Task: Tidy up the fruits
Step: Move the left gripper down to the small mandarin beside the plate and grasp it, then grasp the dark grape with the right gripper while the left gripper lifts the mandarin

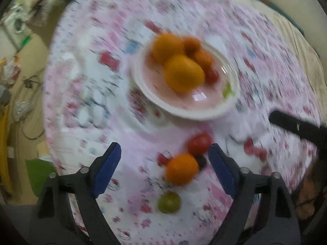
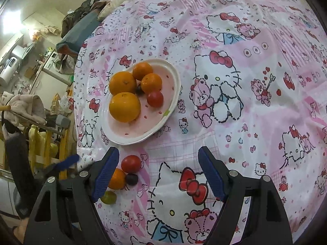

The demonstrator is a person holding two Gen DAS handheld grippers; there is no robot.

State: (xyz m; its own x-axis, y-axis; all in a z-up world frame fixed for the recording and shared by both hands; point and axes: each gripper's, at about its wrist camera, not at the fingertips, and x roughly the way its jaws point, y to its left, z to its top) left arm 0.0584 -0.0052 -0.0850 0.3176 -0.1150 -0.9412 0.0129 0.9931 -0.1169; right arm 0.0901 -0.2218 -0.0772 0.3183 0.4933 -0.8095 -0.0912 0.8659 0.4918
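Four loose fruits sit on the tablecloth [image 2: 255, 106] just below the plate [image 2: 173, 77]: a red tomato [image 1: 199, 143], a small orange [image 1: 181, 169], a dark grape-sized fruit [image 1: 201, 161] and a green tomato [image 1: 169, 202]. The left gripper [image 1: 163, 165] hangs jaws-apart, unloaded, over the small orange; centre on it before squeezing, since the neighbours touch it. The right gripper [image 2: 158, 172] is also spread and empty.

White plate [image 2: 173, 94] holds four oranges [image 2: 124, 107], one red tomato [image 2: 155, 98]; near it loose: red tomato [image 2: 131, 164], orange [image 2: 117, 178], dark fruit [image 2: 131, 179], green tomato [image 2: 108, 197].
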